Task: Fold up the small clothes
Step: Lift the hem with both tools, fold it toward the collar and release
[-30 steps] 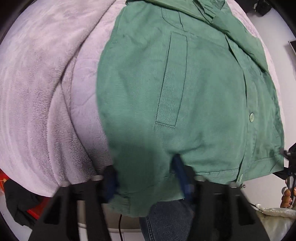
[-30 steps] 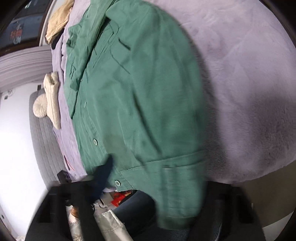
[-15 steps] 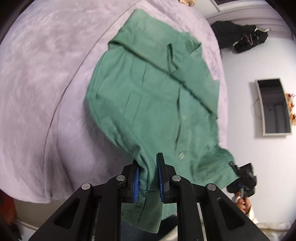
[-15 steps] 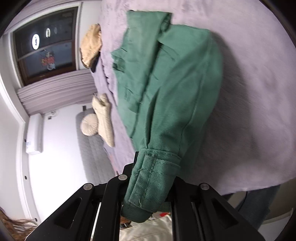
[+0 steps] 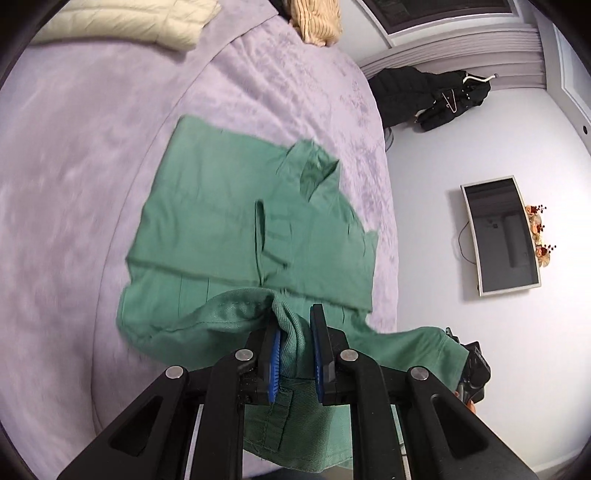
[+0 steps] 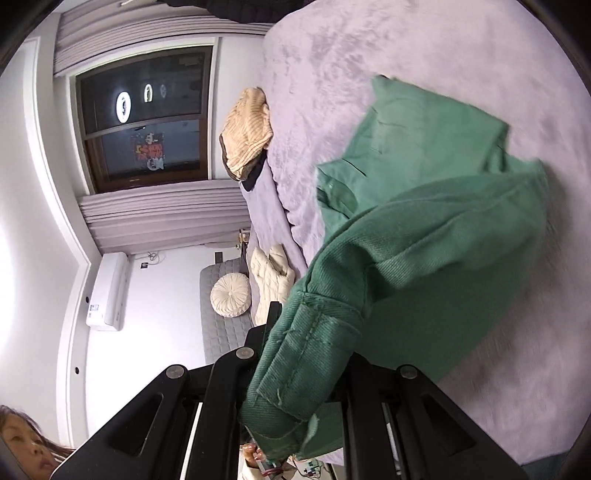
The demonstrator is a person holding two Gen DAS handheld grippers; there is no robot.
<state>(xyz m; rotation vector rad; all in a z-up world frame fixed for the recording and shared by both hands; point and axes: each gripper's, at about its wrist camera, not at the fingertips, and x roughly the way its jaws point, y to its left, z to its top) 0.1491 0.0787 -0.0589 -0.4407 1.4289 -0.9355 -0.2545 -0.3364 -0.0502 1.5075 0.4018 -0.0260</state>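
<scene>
Nearest, one green shirt (image 5: 236, 221) is gripped at its hem by the left gripper (image 5: 295, 354) and the right gripper (image 6: 306, 354), both clamped on cloth. Beyond, it lies near the lilac blanket's (image 5: 92, 129) edge; two pale garments (image 5: 317, 18) rest farther off.

My two grippers (image 5: 295, 350) (image 6: 306, 365) each pinch the shirt (image 5: 229, 236), which lies on the bed (image 5: 74, 147); a sweater (image 6: 247, 129) sits beyond.

A lilac plush blanket (image 5: 92, 155) covers the bed. At its far edge lie a cream quilted jacket (image 5: 125, 22) and a tan corduroy garment (image 5: 317, 22). A dark coat (image 5: 424, 96) hangs far right, near a wall-mounted screen (image 5: 502, 236). A round cushion (image 6: 231, 295) rests on what seems a grey sofa (image 6: 218, 332).
</scene>
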